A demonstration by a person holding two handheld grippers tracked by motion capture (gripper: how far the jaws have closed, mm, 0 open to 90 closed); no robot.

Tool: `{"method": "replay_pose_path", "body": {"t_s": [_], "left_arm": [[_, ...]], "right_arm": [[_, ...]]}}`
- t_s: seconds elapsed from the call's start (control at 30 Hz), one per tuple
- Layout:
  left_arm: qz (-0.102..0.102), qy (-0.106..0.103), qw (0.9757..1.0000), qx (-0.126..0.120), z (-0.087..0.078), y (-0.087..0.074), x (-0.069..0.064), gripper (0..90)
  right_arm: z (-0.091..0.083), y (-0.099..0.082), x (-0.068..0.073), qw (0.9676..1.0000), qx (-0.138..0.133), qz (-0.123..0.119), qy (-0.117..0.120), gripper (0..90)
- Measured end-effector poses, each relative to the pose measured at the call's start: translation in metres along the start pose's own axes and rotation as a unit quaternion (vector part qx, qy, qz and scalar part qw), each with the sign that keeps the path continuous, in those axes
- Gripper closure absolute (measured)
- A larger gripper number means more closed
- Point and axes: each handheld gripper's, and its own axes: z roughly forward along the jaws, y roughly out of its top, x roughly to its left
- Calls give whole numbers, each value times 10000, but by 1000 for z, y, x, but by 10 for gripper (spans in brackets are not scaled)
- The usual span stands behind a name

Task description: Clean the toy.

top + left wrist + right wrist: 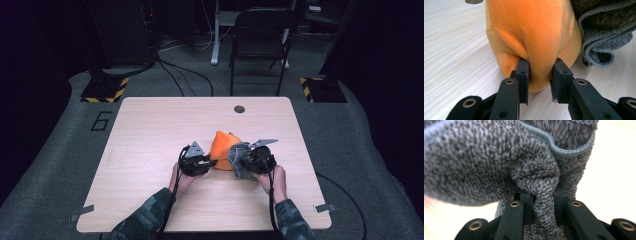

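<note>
On the light wooden counter an orange soft thing stands near the middle, a little toward the person's side. A grey cloth lies against its right side and touches it. The left hand-held gripper is at the left lower edge of the orange soft thing. The right hand-held gripper is at the grey cloth. Two forearms in camouflage sleeves come in from the bottom. A small round hole is near the far edge of the counter. Behind the counter a dark folding chair stands on the grey floor.
</note>
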Motion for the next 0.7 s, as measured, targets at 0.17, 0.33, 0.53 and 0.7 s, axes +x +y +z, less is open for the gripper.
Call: {"method": "replay_pose_path", "body": {"t_s": [0.17, 0.33, 0.53, 0.7], "left_arm": [[16, -79, 10000, 36, -1, 0, 3, 704], [-64, -65, 10000, -37, 0, 0, 2, 704], [-57, -67, 9999, -58, -1, 0, 2, 702], [-32, -97, 9999, -55, -1, 0, 2, 702]], "right_arm": [[8, -8, -14, 9996, 182, 198, -111, 756], [19, -16, -26, 9979, 363, 335, -415, 752], [27, -21, -32, 9962, 450, 521, -527, 745], [8, -14, -34, 9968, 265, 520, -555, 754]]}}
